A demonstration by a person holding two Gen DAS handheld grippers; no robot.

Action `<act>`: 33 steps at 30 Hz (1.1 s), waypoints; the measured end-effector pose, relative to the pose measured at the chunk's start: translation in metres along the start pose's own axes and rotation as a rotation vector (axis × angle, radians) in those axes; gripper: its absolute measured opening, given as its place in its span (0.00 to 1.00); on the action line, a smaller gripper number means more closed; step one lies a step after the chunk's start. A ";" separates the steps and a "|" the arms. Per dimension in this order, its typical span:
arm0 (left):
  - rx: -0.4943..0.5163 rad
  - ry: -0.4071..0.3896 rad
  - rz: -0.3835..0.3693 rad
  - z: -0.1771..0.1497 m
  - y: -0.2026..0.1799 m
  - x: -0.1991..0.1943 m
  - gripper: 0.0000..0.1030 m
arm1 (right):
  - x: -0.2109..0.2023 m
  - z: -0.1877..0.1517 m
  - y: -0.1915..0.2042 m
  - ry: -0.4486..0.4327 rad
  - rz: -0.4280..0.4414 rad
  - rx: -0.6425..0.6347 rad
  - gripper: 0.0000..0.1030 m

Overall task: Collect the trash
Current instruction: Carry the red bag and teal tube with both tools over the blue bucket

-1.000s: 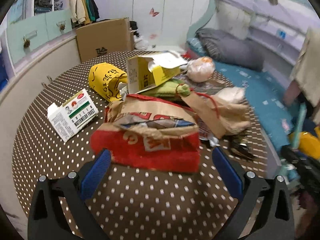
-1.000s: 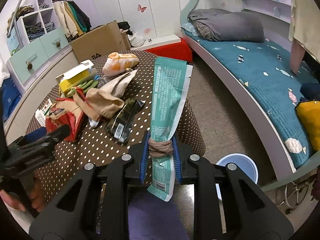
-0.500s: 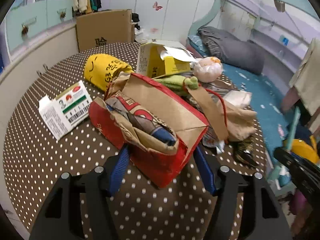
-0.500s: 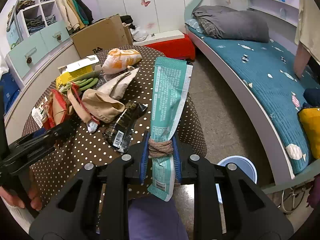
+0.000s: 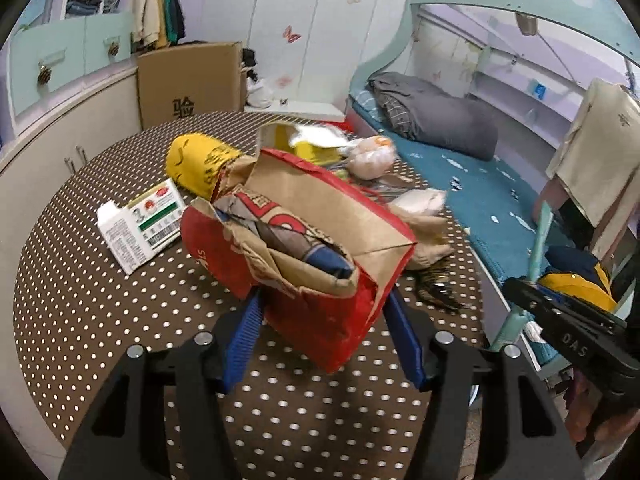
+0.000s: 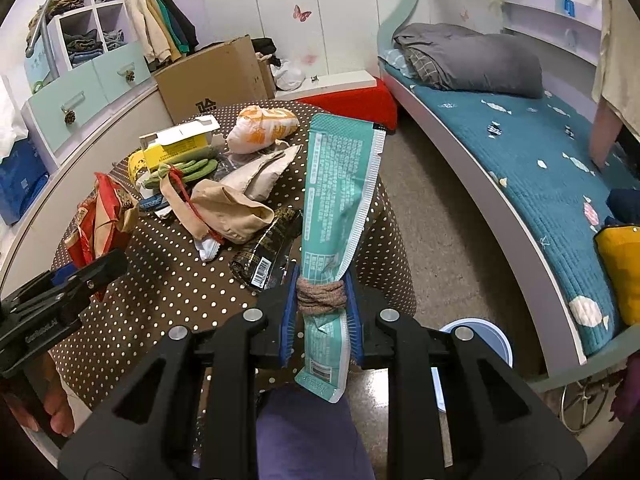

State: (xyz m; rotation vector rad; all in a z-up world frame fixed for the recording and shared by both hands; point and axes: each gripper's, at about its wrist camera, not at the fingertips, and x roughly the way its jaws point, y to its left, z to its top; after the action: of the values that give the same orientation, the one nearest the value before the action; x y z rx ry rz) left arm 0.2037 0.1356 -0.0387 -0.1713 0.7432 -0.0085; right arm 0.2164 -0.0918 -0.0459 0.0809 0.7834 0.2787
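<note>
A bedroom, with a round dotted desk (image 5: 100,320) beside the bed (image 6: 540,160). Nearest, the left gripper (image 5: 320,320) has just been closing and now clamps the low corner of a red paper bag (image 5: 320,248), tipped up off the cloth – light, crumpled, likely to tear or sag, so the firmer folded base looks the best hold. The right gripper (image 6: 320,312) is clenched on a teal pouch (image 6: 340,200), slick and limp, pinched at its rope-tied waist. Behind the bag lie a white carton (image 5: 140,228), a yellow bag (image 5: 200,160) and a yellow box (image 5: 304,140) – clutter it could snag
</note>
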 end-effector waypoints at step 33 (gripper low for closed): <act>0.371 0.113 -0.314 -0.020 -0.214 0.043 0.58 | -0.062 -0.030 -0.131 -0.046 -0.236 0.210 0.21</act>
State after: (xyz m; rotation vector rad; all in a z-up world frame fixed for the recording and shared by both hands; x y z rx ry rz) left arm 0.2335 -0.0816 -0.0479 0.0692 0.8076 -0.4555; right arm 0.1823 -0.2357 -0.0476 0.1907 0.7662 -0.0294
